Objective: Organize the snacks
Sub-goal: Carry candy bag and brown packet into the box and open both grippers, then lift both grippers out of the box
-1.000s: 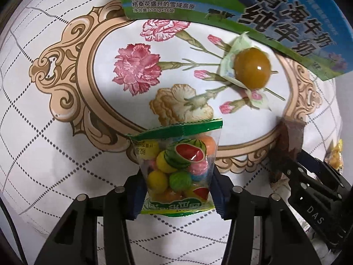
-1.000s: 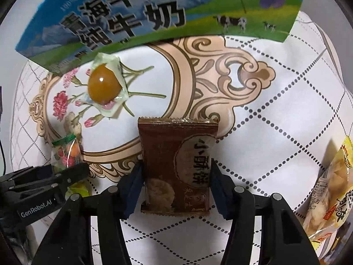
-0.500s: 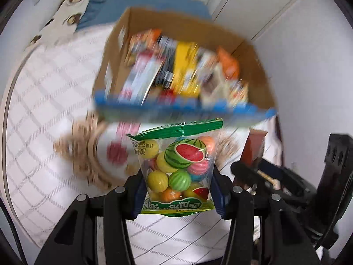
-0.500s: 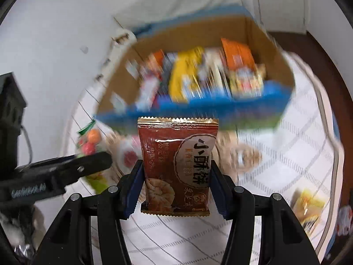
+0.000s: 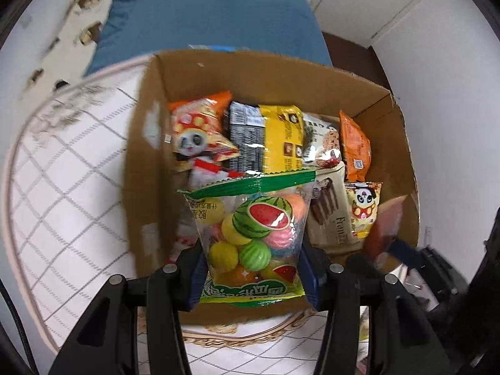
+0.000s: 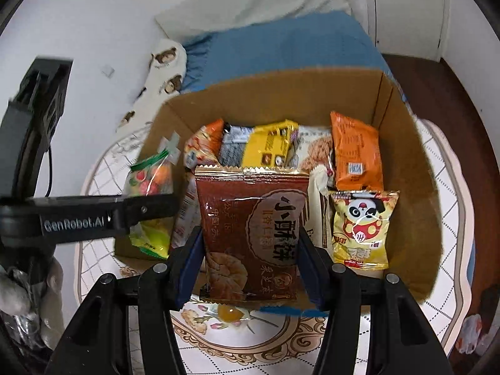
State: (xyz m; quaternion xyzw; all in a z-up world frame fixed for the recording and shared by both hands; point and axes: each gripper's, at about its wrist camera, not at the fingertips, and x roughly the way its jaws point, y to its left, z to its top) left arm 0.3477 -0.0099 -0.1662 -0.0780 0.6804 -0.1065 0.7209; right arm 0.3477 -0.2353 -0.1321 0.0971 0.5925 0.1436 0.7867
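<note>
Overhead, the left gripper (image 5: 251, 259) held one clear bag of fruit-shaped candies (image 5: 251, 234) clamped between its two fingers, and the right gripper (image 6: 250, 250) likewise pinched one brown biscuit packet (image 6: 250, 237), both poised above the single open cardboard box (image 6: 406, 162) on the patterned worktop (image 5: 68, 212). Beyond the right gripper's fingertips, inside the box, stood a row of about five upright packets, with one orange packet (image 6: 356, 153) at its right end and one yellow panda packet (image 6: 362, 228) nearer, just right of the held biscuits. One wrapped amber candy (image 6: 229, 312) lay on the worktop just below the right gripper's load.
</note>
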